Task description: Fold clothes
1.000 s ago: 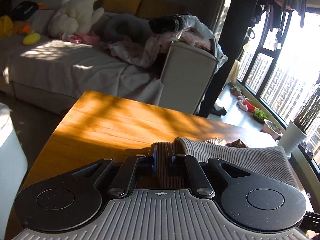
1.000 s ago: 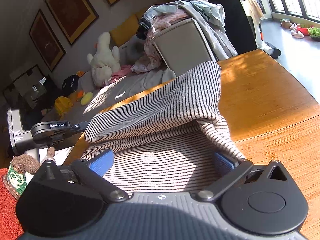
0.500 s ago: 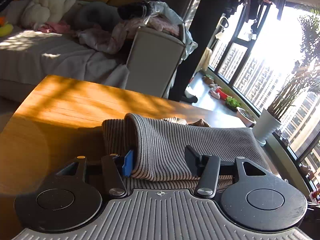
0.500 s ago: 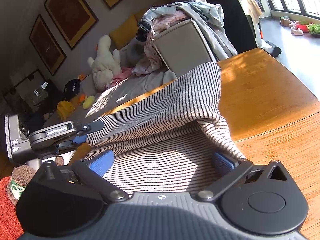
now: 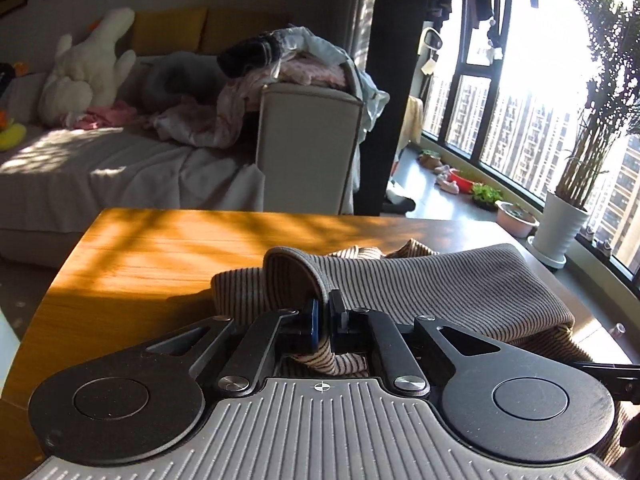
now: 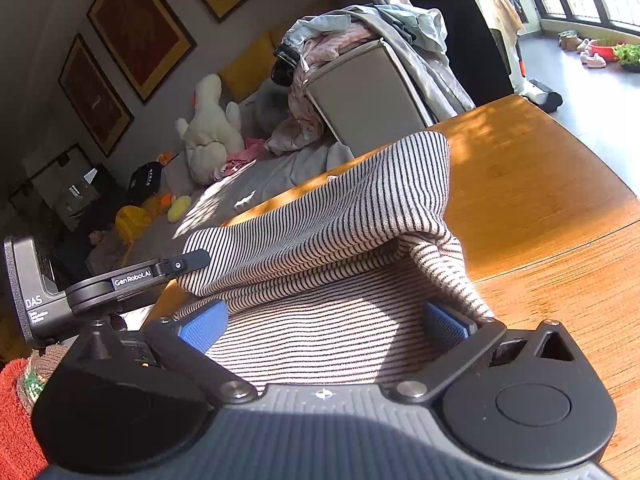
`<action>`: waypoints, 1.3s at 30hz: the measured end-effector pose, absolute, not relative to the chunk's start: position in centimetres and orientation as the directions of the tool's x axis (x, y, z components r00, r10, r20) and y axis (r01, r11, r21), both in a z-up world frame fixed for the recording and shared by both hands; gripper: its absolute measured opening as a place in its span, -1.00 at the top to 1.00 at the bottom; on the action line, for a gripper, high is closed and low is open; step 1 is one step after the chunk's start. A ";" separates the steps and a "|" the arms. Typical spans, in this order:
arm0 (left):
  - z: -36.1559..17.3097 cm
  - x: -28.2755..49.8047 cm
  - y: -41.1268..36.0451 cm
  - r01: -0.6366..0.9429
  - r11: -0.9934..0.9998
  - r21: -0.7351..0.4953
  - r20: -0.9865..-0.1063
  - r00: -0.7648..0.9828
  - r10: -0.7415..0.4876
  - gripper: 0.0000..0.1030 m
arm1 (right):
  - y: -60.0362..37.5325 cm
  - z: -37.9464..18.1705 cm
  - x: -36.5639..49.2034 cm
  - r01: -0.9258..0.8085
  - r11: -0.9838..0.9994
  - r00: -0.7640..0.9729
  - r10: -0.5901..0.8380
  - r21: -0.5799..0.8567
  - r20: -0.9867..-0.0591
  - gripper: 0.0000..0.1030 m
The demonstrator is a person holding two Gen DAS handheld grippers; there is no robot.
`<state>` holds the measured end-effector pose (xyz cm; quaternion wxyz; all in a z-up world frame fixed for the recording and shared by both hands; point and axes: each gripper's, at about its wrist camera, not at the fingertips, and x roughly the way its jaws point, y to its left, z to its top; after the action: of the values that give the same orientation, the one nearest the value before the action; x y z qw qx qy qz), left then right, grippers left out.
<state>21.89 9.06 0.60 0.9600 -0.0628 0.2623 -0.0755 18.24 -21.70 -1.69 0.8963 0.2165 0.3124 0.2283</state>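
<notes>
Hiding much of the striped garment [image 6: 320,216] under its own folds and behind the gripper bodies; cutting off at 4 o'clock in the left wrist view. Blurring into glare at the windows [image 5: 516,120] toward 2 o'clock.

Lying bunched on a wooden table [image 5: 140,256], sunlight dappling the top. Sitting beyond at 11 o'clock: a grey sofa [image 5: 100,168] piled with clothes [image 5: 280,68], a white plush toy [image 5: 88,68] against yellow cushions. Standing at 3 o'clock: a potted plant [image 5: 560,220] by the glass. Hanging at 10 o'clock in the right wrist view: framed pictures [image 6: 136,28].

Pinching a rolled edge of the garment between the nearly closed pads of the left gripper [image 5: 324,320]. Spreading wide at the right gripper [image 6: 324,320], blue pads [image 6: 204,324] apart, striped cloth lying between and draping over the 3 o'clock pad, gripping nothing.
</notes>
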 end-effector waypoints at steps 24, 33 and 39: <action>-0.1 22.6 13.8 -0.030 0.987 -0.161 -0.557 0.828 -0.066 0.84 | -21.9 -2.0 18.5 -0.273 0.792 0.701 0.552 0.546 -0.450 -1.00; 0.1 22.1 15.0 -0.019 0.959 -0.283 -0.562 0.813 -0.150 0.68 | -22.3 -2.2 18.6 -0.269 0.774 0.702 0.565 0.573 -0.434 -1.00; 0.5 22.6 11.9 0.027 0.965 -0.260 -0.569 0.803 -0.176 0.58 | -22.8 -2.5 18.5 -0.265 0.753 0.702 0.579 0.602 -0.415 -1.00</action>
<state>22.55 11.92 0.46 0.9419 -0.1205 0.3088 -0.0539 18.54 -22.77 -2.47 0.8856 0.2582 0.3038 0.2384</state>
